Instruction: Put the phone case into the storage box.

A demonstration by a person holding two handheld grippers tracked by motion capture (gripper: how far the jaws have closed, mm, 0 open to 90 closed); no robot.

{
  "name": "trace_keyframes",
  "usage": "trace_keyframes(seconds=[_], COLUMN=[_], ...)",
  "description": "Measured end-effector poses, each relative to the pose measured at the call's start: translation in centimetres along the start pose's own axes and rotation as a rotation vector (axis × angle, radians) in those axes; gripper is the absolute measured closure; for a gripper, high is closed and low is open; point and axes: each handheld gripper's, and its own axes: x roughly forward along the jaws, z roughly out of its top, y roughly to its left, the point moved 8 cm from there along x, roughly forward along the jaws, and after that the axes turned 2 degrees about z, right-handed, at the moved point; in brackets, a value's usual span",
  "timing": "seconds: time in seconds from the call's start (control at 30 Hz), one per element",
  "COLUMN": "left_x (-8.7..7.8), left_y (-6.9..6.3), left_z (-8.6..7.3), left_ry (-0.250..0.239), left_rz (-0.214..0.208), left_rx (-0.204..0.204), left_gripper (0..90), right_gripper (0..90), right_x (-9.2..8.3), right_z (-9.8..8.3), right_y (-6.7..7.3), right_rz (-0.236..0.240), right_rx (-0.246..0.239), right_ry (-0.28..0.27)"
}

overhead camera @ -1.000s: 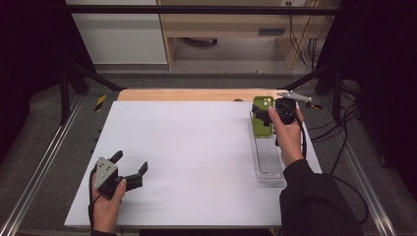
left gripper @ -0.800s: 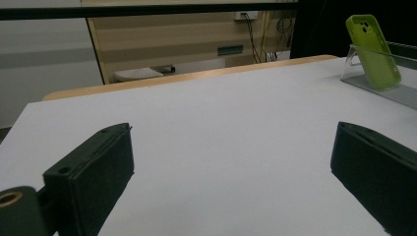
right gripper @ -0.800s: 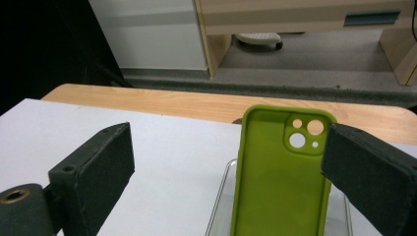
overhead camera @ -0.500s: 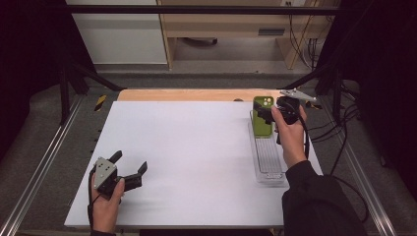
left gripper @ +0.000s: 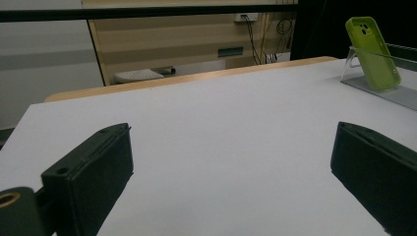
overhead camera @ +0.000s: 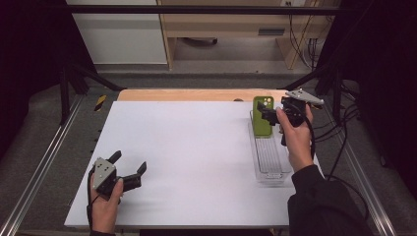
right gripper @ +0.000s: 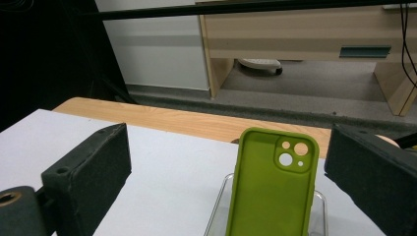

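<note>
While both fingers gape empty | green phone case [right gripper: 272,189] stands in clear tray [overhead camera: 269,162] | table [overhead camera: 196,147]

A lab: framed test table [overhead camera: 196,147], cables [overhead camera: 300,29], wooden desk [overhead camera: 236,24].

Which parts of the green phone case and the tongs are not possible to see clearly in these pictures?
- Green phone case: its bottom is cut off by the lower edge of the right gripper view.
- In the high view, the right tongs cover the case's right side, so contact cannot be judged.
- Clear tray: near end partly behind the person's right hand.
- Left tongs: tips cut off by the lower edge of the left gripper view.
</note>
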Motion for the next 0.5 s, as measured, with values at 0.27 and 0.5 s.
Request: trace_keyframes(seconds=[0.27,0.5], left_x=[-0.1,-0.2], left_y=[0.0,-0.1], left_z=[0.0,0.1], left_ry=[-0.002,-0.003], left_rz=[0.001,0.0], left_rx=[-0.003,-0.006], left_gripper=[1.9,1.9], right_gripper=[3.0,3.1], right_x=[-1.2,-2.2], right_z=[0.4,0.7], right_y=[-0.1,-0.5], right_rz=[0.008,0.006], right_rx=[-0.009,-0.014], right_ry=[-0.019,-0.03])
